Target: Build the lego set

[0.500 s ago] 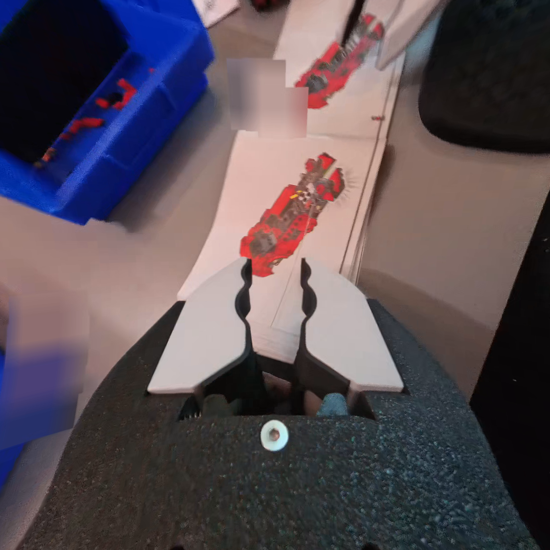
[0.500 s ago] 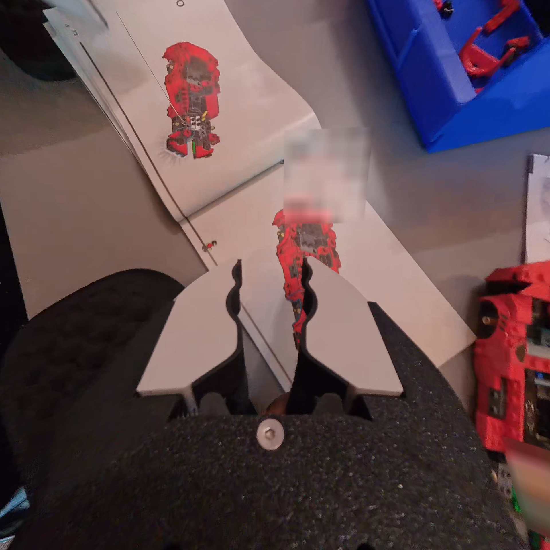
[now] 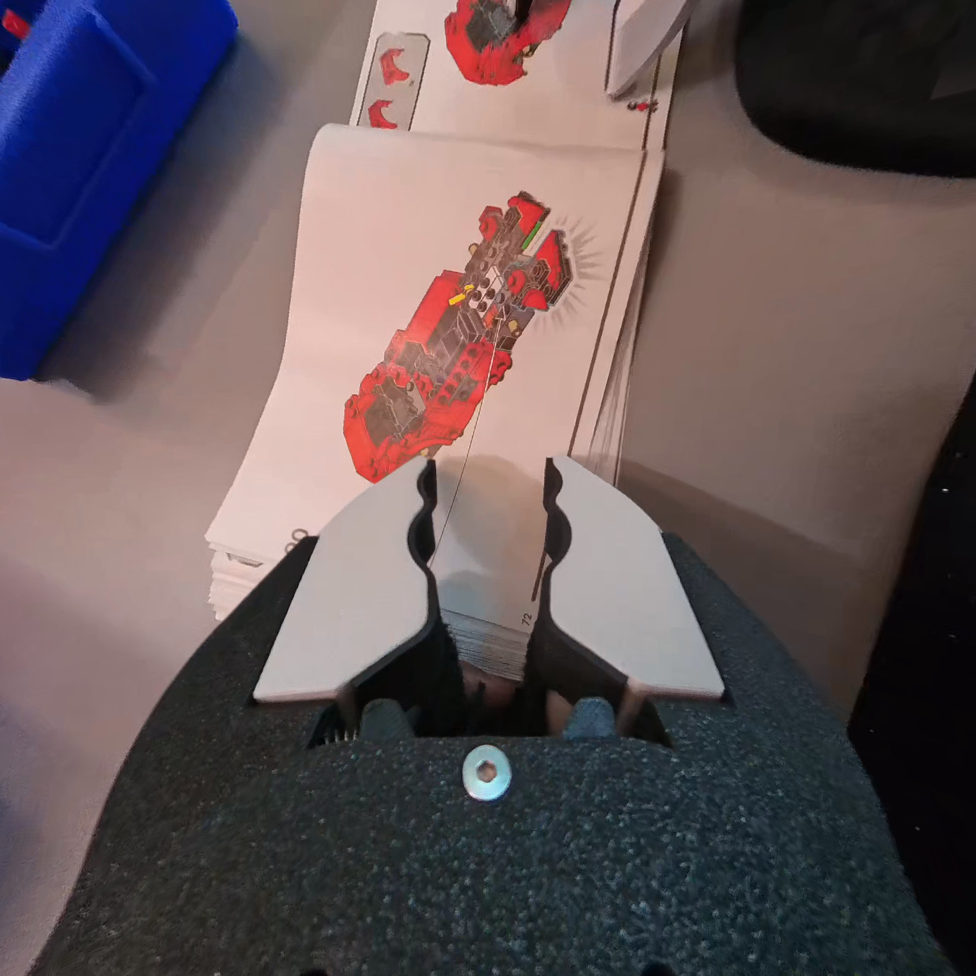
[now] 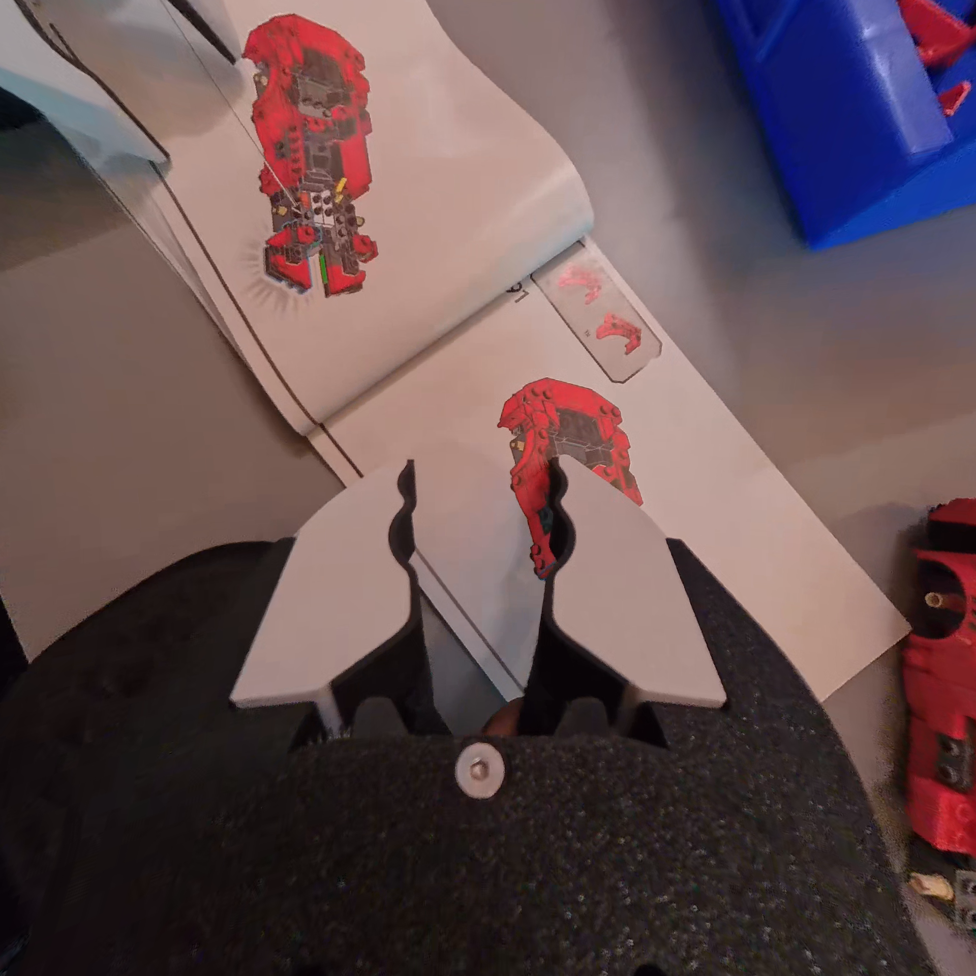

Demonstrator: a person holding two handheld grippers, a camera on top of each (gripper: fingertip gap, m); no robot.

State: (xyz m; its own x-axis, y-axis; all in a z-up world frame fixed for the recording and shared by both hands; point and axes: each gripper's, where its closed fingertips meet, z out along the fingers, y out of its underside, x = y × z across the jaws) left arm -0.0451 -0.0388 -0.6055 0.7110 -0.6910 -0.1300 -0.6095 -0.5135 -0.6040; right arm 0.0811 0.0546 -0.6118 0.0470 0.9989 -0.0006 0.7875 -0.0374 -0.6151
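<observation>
Left wrist view shows the left gripper (image 3: 491, 465) parted and empty over the open booklet (image 3: 422, 222), apparently pinning pages, while the right gripper (image 4: 480, 467), likewise empty, hovers beside the red model (image 4: 940, 686).

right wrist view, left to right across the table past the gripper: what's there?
Other light grey two-finger gripper at the top-left corner → open white paper instruction booklet with red car drawings → blue plastic parts bin holding red pieces at upper right → partly built red brick car model at the right edge.
</observation>
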